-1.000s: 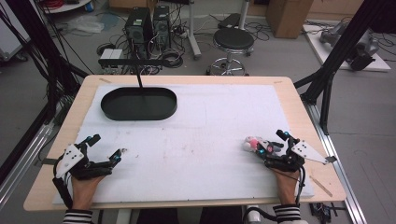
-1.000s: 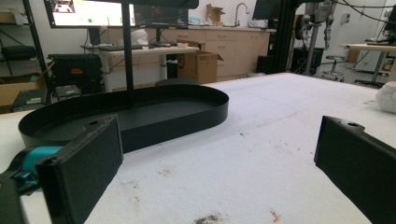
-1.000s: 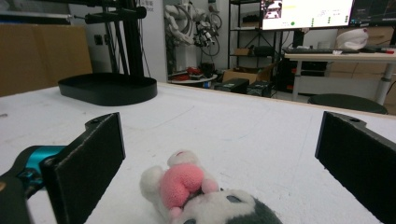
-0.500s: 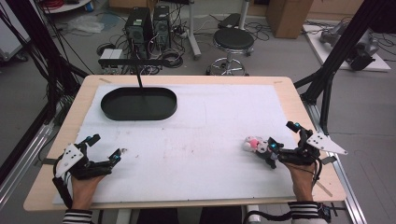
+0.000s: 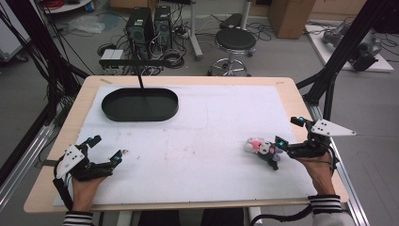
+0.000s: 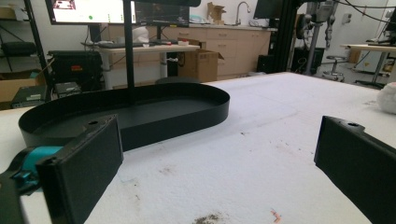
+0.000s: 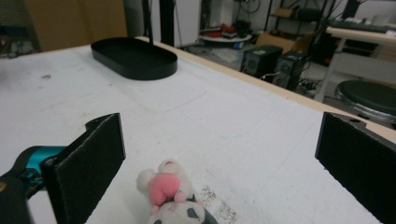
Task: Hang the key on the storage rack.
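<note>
A small plush toy (image 5: pixel 262 148), pink, white and dark, lies on the white mat at the right. In the right gripper view the plush toy (image 7: pixel 173 198) sits low between the two jaws, nearer the left one. My right gripper (image 5: pixel 288 133) is open around it, with one jaw close beside the toy. At the front left, my left gripper (image 5: pixel 106 149) rests open on the mat with nothing between its jaws. In its own view the left gripper (image 6: pixel 224 154) faces the black oval tray (image 6: pixel 126 112).
The empty black oval tray (image 5: pixel 139 104) sits at the back left, with a black post rising at its far side. The white mat (image 5: pixel 202 127) covers most of the wooden table. A stool and computer towers stand on the floor beyond the far edge.
My right hand has slid to the right and turned, so its gripper sits farther back from the toy. The toy has hardly shifted. The left gripper has stayed still.
</note>
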Motion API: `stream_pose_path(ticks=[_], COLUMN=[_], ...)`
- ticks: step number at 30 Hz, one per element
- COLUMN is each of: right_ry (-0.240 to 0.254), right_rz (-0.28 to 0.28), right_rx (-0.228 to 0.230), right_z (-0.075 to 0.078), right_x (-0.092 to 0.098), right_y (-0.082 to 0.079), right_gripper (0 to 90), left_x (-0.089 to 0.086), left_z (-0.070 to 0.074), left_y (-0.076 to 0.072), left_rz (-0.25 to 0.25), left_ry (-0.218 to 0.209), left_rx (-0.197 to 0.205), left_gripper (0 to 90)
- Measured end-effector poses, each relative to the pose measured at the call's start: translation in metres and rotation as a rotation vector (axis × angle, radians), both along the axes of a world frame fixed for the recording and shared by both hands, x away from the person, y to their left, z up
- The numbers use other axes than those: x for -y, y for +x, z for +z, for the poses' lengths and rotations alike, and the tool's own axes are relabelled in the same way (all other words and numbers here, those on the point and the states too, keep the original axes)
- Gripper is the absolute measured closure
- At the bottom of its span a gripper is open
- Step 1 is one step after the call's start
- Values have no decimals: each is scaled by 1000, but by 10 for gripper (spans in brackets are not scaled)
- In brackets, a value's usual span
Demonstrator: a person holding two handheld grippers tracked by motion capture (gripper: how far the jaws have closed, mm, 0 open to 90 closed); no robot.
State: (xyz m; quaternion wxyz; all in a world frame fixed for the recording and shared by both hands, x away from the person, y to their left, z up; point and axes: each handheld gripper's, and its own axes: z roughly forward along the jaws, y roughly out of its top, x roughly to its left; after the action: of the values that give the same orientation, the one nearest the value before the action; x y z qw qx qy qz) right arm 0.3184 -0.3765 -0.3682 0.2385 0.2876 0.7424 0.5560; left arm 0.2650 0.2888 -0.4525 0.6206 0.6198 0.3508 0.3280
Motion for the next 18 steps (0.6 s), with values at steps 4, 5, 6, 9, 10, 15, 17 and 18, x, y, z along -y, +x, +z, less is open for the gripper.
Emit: stream_pose_path(ticks=[4, 5, 6, 9, 10, 15, 17, 18], right_ry=[-71, -82, -91, -110, -117, -169, -198, -230], right_rz=[65, 76, 87, 105, 113, 157, 172, 186], right_rx=[-33, -38, -46, -54, -56, -98, -122, -144], right_z=[5, 6, 7, 8, 8, 9, 8, 8], right_x=[-2, -1, -1, -1, 0, -1, -2, -4], right_y=[8, 9, 10, 13, 14, 19, 22, 24], right_gripper=[5, 6, 6, 5, 5, 6, 6, 5], left_x=[0, 0, 0, 0, 0, 0, 0, 0], left_z=[0, 0, 0, 0, 0, 0, 0, 0], left_y=[0, 0, 0, 0, 0, 0, 0, 0], left_rz=[-1, -1, -2, -4, -6, -6, -6, -6], left_ry=[1, 1, 0, 0, 0, 0, 2, 2], left_rx=[0, 0, 0, 0, 1, -2, -1, -1], left_gripper=[17, 17, 17, 17, 17, 17, 17, 17])
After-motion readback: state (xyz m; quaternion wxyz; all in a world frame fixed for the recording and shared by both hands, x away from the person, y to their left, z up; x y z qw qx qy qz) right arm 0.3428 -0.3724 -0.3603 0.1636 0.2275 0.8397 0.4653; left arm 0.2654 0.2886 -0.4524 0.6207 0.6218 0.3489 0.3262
